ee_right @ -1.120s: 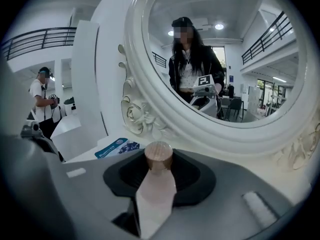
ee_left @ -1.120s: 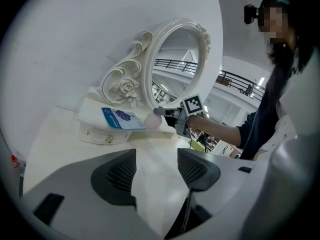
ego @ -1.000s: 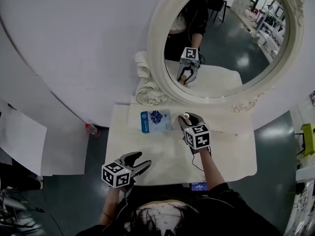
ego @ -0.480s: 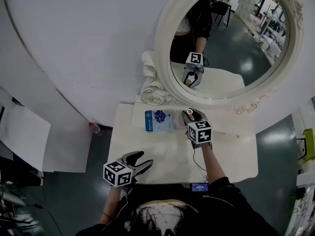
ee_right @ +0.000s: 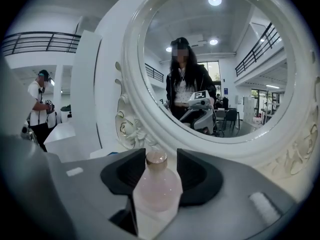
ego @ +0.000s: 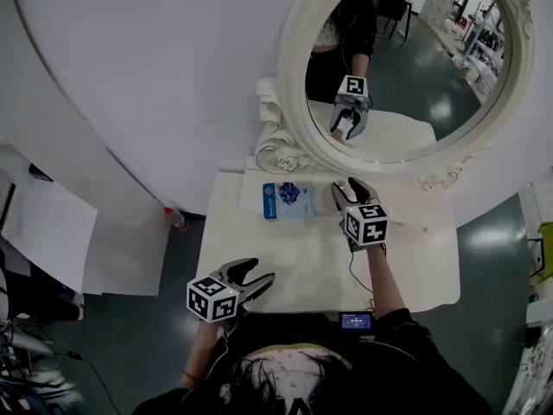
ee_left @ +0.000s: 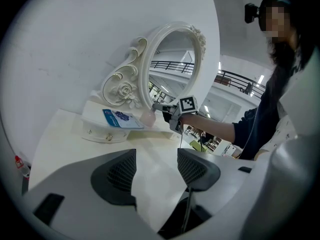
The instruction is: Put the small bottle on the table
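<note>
Small bottle (ee_right: 156, 186): upright between right gripper (ee_right: 156, 163) jaws, just spread wide | left gripper (ee_left: 156, 168): jaws apart, nothing between, above table (ego: 298, 262)

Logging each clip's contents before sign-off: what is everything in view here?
table: one, white, against the wall
mirror: one, white ornate oval frame, at the table's back
packet: one, blue and white, flat on the mirror's base
small bottle: one, pale pink, upright between the right gripper's jaws
device: one, dark with a lit screen, at the table's near edge
red-capped item: one, on the floor left of the table; too small to identify
left gripper: one, grey, open and empty, at the table's near left
right gripper: one, grey, by the mirror's base; its jaws have just been opening, with the bottle between them
</note>
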`<state>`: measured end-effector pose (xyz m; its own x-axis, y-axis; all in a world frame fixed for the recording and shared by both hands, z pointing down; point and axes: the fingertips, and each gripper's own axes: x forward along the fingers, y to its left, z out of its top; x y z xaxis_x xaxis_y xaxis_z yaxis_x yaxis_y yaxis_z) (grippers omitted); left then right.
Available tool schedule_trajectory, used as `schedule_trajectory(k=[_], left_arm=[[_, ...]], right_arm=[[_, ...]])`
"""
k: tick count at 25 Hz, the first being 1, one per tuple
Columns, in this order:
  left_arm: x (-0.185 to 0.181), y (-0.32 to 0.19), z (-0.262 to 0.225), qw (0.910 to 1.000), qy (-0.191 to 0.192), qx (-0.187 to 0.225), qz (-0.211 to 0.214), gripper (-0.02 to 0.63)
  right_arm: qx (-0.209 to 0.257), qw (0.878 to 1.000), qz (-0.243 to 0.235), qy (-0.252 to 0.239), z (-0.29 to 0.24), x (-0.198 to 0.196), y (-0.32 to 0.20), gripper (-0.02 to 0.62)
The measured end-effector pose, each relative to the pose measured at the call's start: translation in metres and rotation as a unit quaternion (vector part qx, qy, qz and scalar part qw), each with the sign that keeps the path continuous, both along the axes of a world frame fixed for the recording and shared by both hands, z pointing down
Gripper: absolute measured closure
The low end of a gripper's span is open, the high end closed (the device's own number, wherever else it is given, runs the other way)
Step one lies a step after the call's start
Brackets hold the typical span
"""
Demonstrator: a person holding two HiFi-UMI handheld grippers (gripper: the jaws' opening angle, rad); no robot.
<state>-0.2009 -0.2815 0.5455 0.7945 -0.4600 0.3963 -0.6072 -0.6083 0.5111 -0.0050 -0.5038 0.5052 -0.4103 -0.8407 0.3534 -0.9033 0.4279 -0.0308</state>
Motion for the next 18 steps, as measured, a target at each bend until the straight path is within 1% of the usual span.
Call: schedule_trajectory(k=[4, 8, 16, 18], left_arm=[[0.003, 0.004, -0.001, 0.9999, 0.001, 0.0, 0.01, 0.348], [0.01, 0.009, -0.001, 0.9996, 0.001, 0.001, 0.027, 0.348], [0.037, 0.023, -0.002, 0.9971, 0.0, 0.007, 0.076, 0.348], [0.044, 0.026, -0.001, 0.9965, 0.003, 0.004, 0.084, 0.348]], right_arm=[[0.011, 0.999, 0.009, -0.044, -0.022, 0.006, 0.019, 0.403], [0.004, 0.996, 0.001, -0.084, -0.031, 0.004, 0.055, 0.403], [-0.021, 0.994, -0.014, -0.102, -0.019, -0.012, 0.133, 0.408], [-0.028, 0.994, -0.014, -0.1, -0.014, -0.016, 0.152, 0.408]])
